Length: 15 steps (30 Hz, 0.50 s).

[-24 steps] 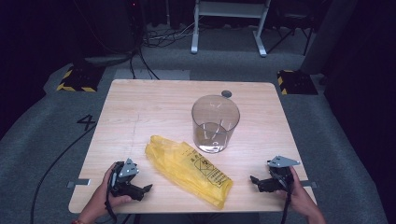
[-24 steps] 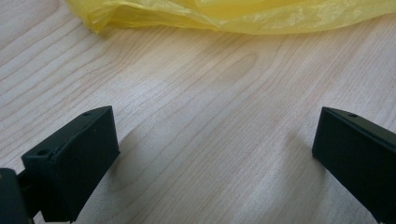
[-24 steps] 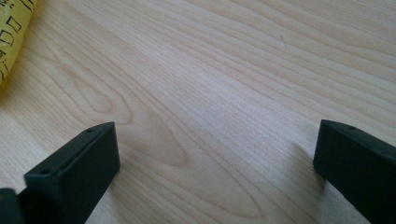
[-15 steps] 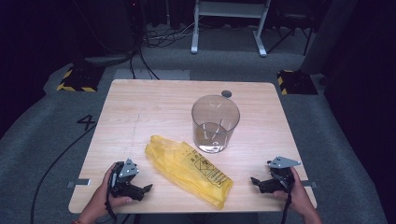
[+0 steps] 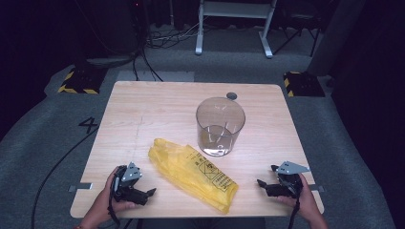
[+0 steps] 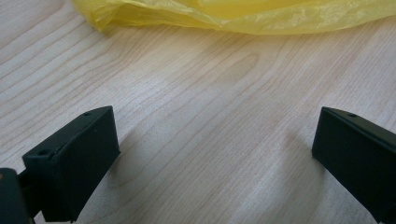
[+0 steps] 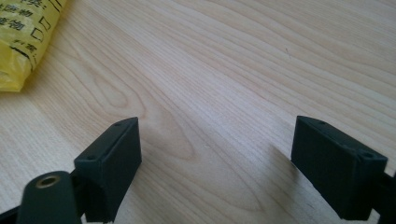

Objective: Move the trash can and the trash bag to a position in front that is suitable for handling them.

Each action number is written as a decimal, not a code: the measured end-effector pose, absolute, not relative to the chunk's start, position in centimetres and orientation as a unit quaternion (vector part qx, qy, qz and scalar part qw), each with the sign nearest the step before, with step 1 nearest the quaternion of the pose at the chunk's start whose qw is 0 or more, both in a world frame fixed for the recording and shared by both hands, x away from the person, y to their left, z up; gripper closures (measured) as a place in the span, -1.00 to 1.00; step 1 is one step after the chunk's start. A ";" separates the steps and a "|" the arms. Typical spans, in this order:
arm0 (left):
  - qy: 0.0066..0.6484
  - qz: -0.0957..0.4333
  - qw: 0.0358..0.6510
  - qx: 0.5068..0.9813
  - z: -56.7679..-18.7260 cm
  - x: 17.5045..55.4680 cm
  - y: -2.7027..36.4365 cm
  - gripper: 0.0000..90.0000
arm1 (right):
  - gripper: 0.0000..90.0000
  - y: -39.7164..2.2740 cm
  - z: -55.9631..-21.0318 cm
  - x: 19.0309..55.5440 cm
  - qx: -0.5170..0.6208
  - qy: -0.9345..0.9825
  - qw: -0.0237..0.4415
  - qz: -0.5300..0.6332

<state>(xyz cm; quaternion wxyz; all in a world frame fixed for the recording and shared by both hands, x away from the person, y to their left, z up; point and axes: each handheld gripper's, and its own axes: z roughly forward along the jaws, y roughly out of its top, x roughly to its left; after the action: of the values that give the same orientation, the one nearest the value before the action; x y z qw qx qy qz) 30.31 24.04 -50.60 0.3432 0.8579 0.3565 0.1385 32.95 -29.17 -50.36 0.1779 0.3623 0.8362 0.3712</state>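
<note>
Two open grippers, left gripper (image 5: 145,193) and right gripper (image 5: 264,183), flank the yellow bag (image 5: 193,171).

Light wooden table (image 5: 143,119) with rounded corners, standing on grey carpet floor (image 5: 43,129). Near the front middle, lying flat and slanted, a yellow plastic bag (image 5: 193,172) with black print; just behind its far end, standing upright, a clear plastic bucket (image 5: 220,126). At the back edge, beyond the bucket, a small dark round disc (image 5: 231,96), set apart from it.
</note>
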 end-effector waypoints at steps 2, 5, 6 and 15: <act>0.356 0.139 0.343 0.858 -50.6 30.3 24.0 -0.99 | -0.62 -29.2 -50.3 32.8 0.363 0.835 0.177 0.374; 0.356 0.139 0.343 0.858 -50.6 30.3 24.0 -0.99 | -0.61 -29.2 -50.2 32.7 0.362 0.833 0.177 0.379; 0.357 0.139 0.344 0.858 -50.6 30.3 24.0 -0.99 | -0.61 -29.2 -50.2 32.6 0.363 0.831 0.175 0.382; 0.357 0.139 0.344 0.858 -50.6 30.3 24.0 -0.99 | -0.50 -28.1 -49.2 31.6 0.336 0.835 0.187 0.393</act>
<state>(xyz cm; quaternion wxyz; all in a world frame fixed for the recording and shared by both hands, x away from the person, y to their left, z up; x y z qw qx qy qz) 30.32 24.04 -50.61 0.3436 0.8576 0.3567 0.1388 31.59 -28.08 -49.18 0.1875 0.3364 0.8352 0.3926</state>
